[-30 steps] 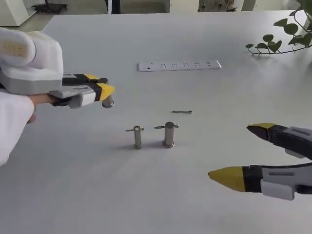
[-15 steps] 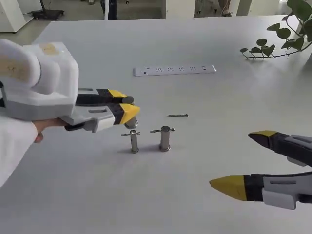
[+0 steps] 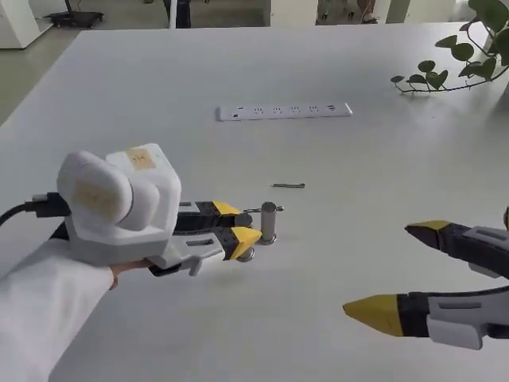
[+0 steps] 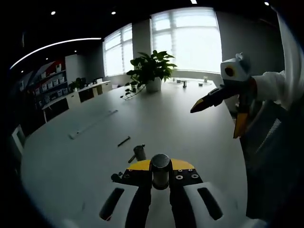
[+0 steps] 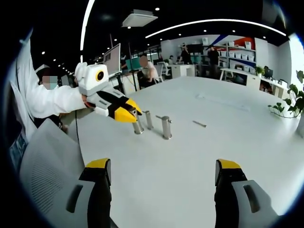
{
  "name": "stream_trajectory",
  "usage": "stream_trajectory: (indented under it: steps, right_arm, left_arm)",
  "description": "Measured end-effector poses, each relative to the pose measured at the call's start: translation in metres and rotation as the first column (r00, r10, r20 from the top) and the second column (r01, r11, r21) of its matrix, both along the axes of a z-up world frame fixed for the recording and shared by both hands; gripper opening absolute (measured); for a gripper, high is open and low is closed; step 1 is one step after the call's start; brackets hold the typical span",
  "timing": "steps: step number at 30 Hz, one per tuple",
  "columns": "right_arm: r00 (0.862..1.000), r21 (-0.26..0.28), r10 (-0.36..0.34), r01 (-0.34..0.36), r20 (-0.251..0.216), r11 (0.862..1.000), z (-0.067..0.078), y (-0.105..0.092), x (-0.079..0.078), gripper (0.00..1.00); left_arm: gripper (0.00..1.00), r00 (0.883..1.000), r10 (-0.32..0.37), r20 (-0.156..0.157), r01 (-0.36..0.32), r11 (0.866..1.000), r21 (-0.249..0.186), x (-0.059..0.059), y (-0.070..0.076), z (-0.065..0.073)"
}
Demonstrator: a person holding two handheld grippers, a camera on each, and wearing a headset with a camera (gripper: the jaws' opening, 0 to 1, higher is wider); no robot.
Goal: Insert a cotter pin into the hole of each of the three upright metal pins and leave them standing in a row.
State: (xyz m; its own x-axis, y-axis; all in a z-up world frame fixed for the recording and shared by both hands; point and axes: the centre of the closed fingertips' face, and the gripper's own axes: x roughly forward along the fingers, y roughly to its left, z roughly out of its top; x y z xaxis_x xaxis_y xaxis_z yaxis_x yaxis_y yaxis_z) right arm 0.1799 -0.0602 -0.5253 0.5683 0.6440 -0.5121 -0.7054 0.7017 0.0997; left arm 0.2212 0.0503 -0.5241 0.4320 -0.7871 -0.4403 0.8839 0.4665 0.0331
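**Left gripper clamped on a metal pin beside two others on the table**

The left gripper (image 3: 238, 235) has its yellow-tipped jaws closed tight around the upper part of the held metal pin (image 4: 160, 170). In the head view the pin's foot shows below the tips, at or just above the white table (image 3: 159, 95) (which of the two cannot be told). In the right gripper view the middle pin (image 5: 148, 120) and the end pin (image 5: 166, 127) stand upright just beside it, so the three make a short row. The end pin carries a fitted cotter pin (image 3: 277, 208) crosswise through its top. A loose cotter pin (image 3: 288, 185) lies flat beyond them, toward the power strip (image 3: 284, 111). The right gripper (image 3: 382, 269) hovers well apart to the right, its jaws spread wide.
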Motion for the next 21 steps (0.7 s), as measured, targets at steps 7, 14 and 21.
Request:
stream_trajectory:
  steps: [7,14,21]
  right_arm:
    - [1.000,0.003,0.019,-0.019,-0.005,1.000,-0.002,0.008,-0.002,0.89]
    - [1.000,0.005,0.023,-0.023,-0.017,1.000,-0.006,0.010,-0.006,0.89]
    - [1.000,0.005,0.020,-0.020,-0.021,1.000,-0.006,0.009,-0.006,0.89]
  left_arm:
    - [0.11,0.999,0.011,-0.033,-0.011,1.000,0.013,-0.004,0.000,-0.019]
    - [0.11,0.999,-0.003,-0.046,0.004,1.000,0.024,-0.007,-0.003,-0.032]
    - [0.11,0.999,-0.023,-0.044,0.025,0.998,0.050,-0.010,-0.005,-0.042]
